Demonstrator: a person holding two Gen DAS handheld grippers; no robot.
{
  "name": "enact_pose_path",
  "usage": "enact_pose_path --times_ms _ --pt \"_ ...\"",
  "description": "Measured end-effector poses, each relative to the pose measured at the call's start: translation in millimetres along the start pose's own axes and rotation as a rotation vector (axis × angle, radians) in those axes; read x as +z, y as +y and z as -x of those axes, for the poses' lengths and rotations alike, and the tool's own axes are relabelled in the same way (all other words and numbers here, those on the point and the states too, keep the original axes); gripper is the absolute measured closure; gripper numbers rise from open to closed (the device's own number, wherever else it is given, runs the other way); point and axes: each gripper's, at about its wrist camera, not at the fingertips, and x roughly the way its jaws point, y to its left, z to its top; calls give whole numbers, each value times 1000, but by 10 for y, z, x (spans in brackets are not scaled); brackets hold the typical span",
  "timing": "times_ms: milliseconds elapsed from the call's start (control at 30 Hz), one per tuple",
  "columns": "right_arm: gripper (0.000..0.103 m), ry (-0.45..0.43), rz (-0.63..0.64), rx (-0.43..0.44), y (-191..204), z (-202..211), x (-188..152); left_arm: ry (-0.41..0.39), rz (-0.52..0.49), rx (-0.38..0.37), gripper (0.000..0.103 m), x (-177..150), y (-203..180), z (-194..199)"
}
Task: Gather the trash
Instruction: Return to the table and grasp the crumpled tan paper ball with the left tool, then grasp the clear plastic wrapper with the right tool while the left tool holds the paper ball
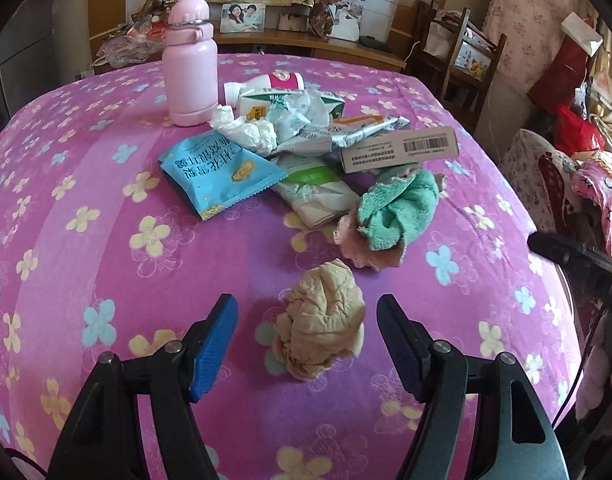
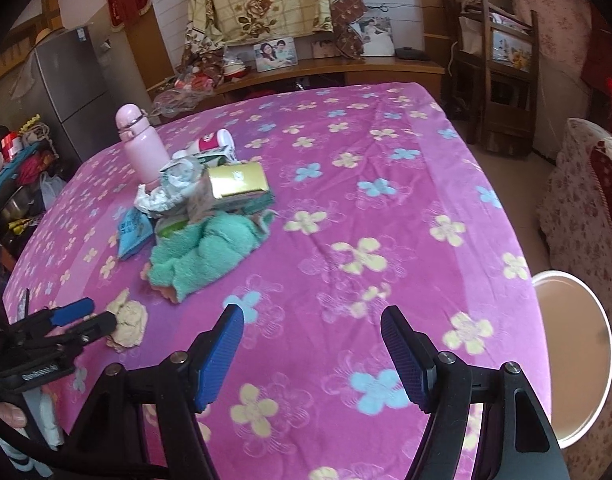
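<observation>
Left gripper (image 1: pixel 308 344), jaws apart and empty, straddles the beige crumpled paper wad (image 1: pixel 320 320) lying on the purple tablecloth (image 1: pixel 145 280) directly ahead between its pads; right gripper (image 2: pixel 312 354), also open, sits farther off.

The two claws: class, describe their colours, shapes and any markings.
Each claw, left and right, has two black angular plastic arms with silver rivets, tipped by flat blue textured pads. The right wrist view shows small white lettering on the left claw's body.

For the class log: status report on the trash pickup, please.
Left gripper open, straddling beige paper wad. Right gripper open, empty. Nothing blocking.
</observation>
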Motion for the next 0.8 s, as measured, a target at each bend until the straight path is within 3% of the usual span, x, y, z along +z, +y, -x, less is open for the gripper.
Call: enact_pose_path --times_ms 233,367,500,800 --pt "28 -2 8 45 145 -134 217 57 -35 12 32 -59 -18 -198" --pt "28 11 31 66 251 -202 326 58 -31 -10 71 -8 37 -251" --pt "28 11 42 91 329 -211 477 50 -4 -33 74 123 120 -229" --pt "28 28 90 136 645 -344 880 -12 20 66 74 501 307 -69"
